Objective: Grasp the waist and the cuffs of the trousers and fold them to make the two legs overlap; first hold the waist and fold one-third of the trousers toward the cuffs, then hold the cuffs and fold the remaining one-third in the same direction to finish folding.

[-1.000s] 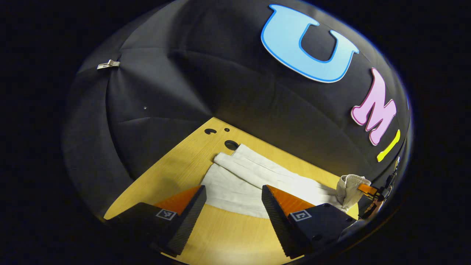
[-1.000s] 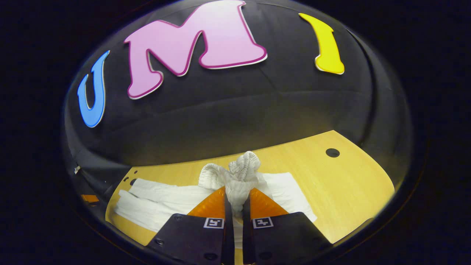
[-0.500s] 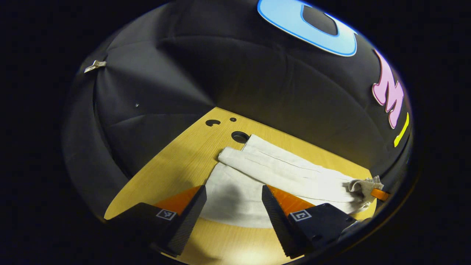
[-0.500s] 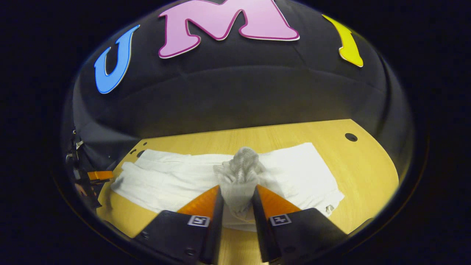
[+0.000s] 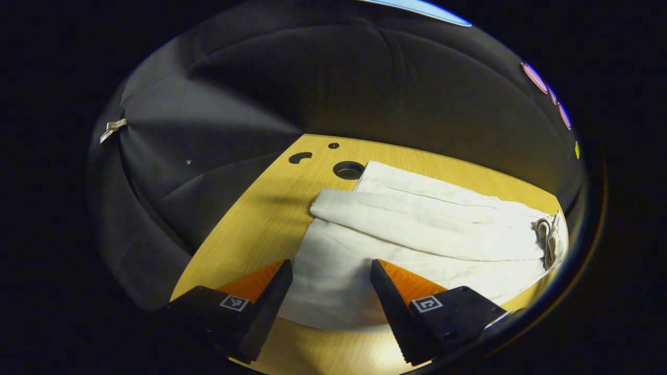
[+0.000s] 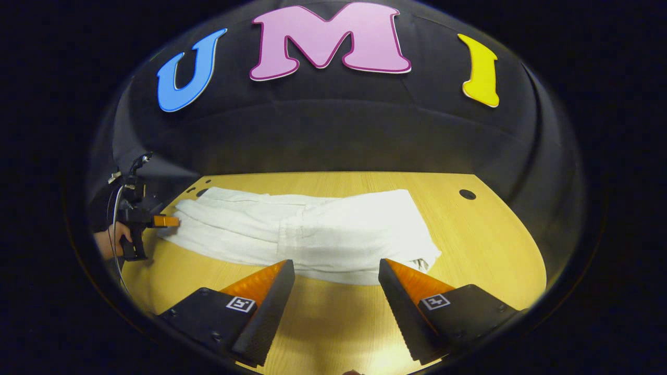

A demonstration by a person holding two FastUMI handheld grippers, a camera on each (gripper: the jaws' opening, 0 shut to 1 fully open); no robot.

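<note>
Right gripper view: right tongs [image 6: 336, 297] gape wide, released, above the table [image 6: 484, 245]; white trousers [image 6: 312, 234] lie flat at 12 o'clock. Left tongs [image 5: 331, 297] also spread, holding nothing, over the trousers' near edge.

White trousers [image 5: 417, 229] flat on wooden table [image 5: 250, 229]; left tongs [image 5: 331, 291] spread wide over near cuff edge.

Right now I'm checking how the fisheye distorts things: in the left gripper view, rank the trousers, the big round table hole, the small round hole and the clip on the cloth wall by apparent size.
1. trousers
2. big round hole
3. clip
4. small round hole
The clip hangs nearer the view's edge, so its rank against the holes is unsure.
</note>
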